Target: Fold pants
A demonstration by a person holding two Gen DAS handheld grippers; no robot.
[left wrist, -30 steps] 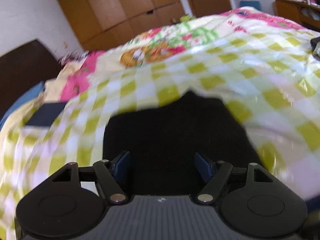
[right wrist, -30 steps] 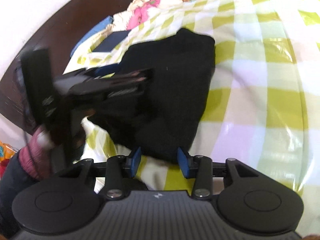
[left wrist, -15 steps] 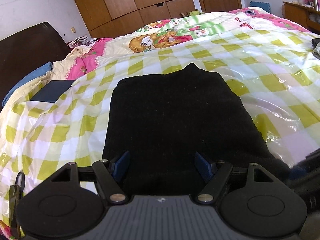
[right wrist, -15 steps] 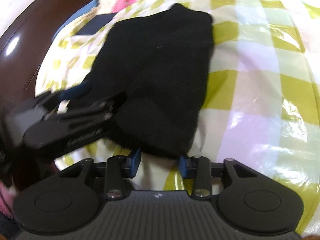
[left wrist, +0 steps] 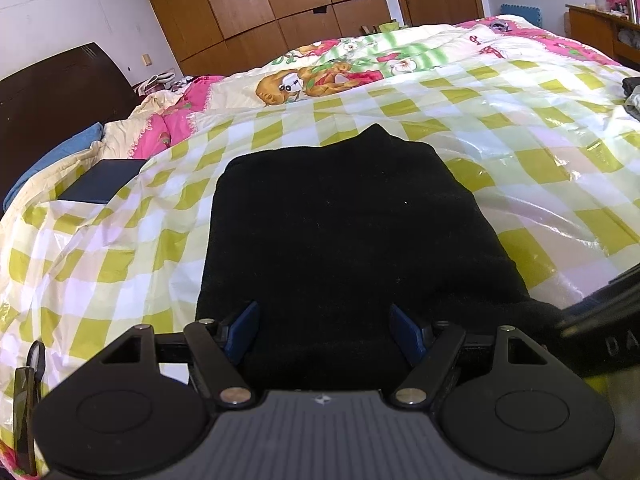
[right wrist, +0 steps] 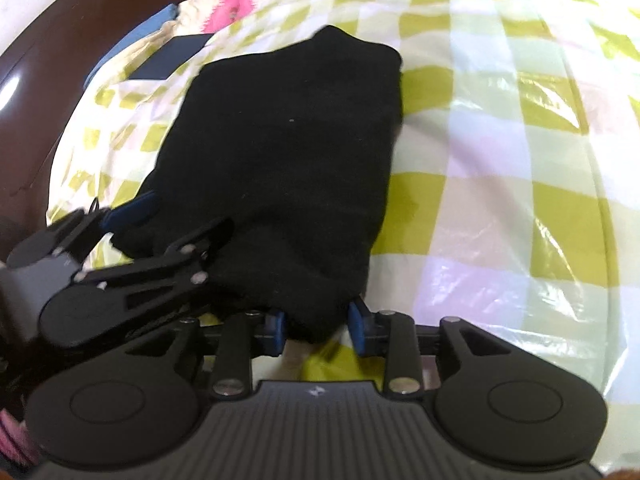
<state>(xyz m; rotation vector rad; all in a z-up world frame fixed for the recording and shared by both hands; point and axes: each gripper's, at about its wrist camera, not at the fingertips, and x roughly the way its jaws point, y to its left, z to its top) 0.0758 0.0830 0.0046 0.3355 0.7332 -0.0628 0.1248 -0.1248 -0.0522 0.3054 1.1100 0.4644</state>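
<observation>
Black pants (left wrist: 340, 240) lie folded into a thick rectangle on the green-and-white checked plastic sheet (left wrist: 540, 168) over the bed. My left gripper (left wrist: 324, 330) stands open and wide at the near edge, the cloth lying between its blue pads (left wrist: 244, 330) without being squeezed. In the right wrist view the pants (right wrist: 288, 152) run away from me, and my right gripper (right wrist: 316, 328) sits at their near right corner. Its jaws have narrowed and the blue pads (right wrist: 276, 326) press the corner between them. The left gripper (right wrist: 180, 216) shows there at the near left corner.
A flat dark blue object (left wrist: 100, 186) lies on the sheet to the far left, beside a dark wooden headboard (left wrist: 52, 92). A pink cartoon quilt (left wrist: 320, 76) covers the far side of the bed. Dark clothes (left wrist: 632, 96) lie at the right edge. Wooden wardrobes stand behind.
The right gripper's jaws have narrowed onto the near right corner of the pants and it has come closer to that corner. The left view has steadied after a blurred swing.
</observation>
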